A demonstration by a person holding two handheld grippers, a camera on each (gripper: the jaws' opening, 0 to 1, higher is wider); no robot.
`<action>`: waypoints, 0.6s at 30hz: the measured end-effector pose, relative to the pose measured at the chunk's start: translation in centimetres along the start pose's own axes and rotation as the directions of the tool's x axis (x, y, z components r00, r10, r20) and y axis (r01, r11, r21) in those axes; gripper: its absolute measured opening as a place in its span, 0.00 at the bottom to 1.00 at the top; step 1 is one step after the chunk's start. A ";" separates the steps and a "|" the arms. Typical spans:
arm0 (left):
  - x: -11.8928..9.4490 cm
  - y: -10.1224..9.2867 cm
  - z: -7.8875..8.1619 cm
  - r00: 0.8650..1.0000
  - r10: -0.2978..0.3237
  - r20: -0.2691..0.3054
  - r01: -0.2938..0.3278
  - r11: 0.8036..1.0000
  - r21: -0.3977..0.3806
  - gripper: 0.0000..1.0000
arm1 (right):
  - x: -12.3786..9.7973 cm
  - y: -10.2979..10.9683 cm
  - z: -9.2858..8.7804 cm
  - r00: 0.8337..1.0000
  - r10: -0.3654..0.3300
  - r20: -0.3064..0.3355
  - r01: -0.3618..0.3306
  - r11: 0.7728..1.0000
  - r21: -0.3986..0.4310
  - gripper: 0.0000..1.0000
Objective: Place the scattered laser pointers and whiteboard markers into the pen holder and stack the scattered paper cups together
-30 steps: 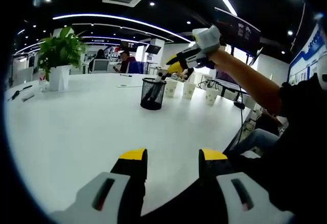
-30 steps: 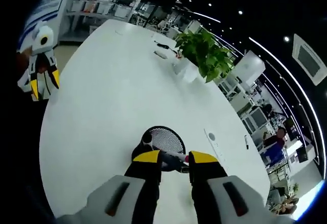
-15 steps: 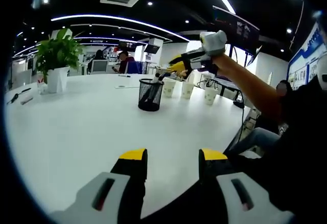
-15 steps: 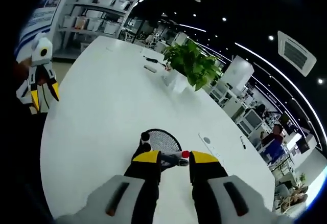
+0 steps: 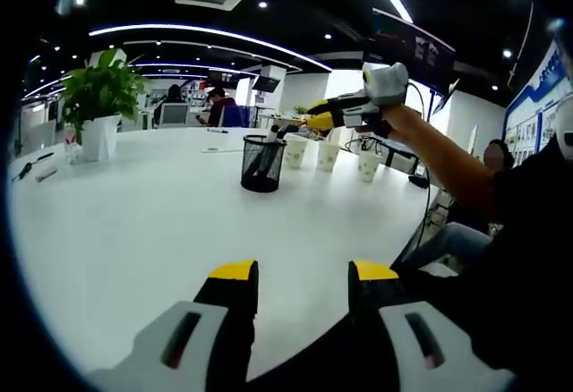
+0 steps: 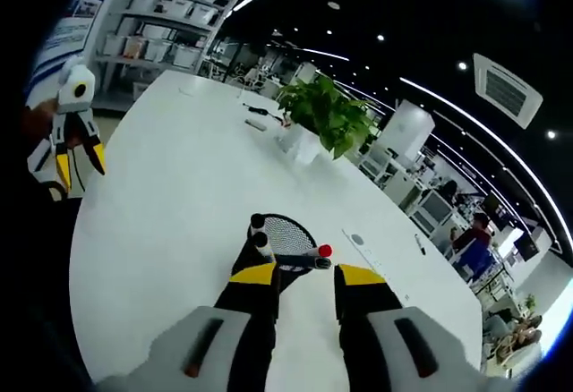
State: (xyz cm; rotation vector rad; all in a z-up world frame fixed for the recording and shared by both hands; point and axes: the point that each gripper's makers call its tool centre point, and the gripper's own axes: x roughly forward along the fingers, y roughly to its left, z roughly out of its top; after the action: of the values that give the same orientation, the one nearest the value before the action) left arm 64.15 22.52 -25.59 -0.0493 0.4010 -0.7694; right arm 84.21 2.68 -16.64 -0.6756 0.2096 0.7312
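Right gripper (image 6: 303, 272) grips a red-capped marker (image 6: 300, 259) just above the mesh pen holder (image 6: 286, 233) on the white table (image 6: 170, 195), left gripper (image 5: 294, 273) spread apart and empty, three paper cups (image 5: 328, 157) beyond the holder.

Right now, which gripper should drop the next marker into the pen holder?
Right. The right gripper already holds a marker just above the pen holder; the left gripper sits open, far back across the table.
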 end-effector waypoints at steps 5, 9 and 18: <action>0.2 0.0 0.0 1.000 -0.002 -0.002 0.002 1.000 0.001 0.42 | -0.9 -0.7 -0.8 1.000 -0.023 -0.003 0.023 1.000 0.013 0.30; 0.3 -0.1 0.0 1.000 -0.006 -0.003 0.006 1.000 0.002 0.42 | -1.5 -1.3 -1.4 0.999 -0.048 -0.012 0.048 0.999 0.010 0.32; 0.8 -0.2 -0.1 1.000 -0.013 -0.006 0.014 1.000 0.005 0.42 | -2.7 -2.7 -2.6 0.993 -0.107 -0.053 0.105 0.994 -0.044 0.35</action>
State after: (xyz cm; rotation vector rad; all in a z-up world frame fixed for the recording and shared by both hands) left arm 64.54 21.81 -25.91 -0.0448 0.4050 -0.7840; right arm 84.20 -1.90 -16.20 -0.7407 0.2081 0.6168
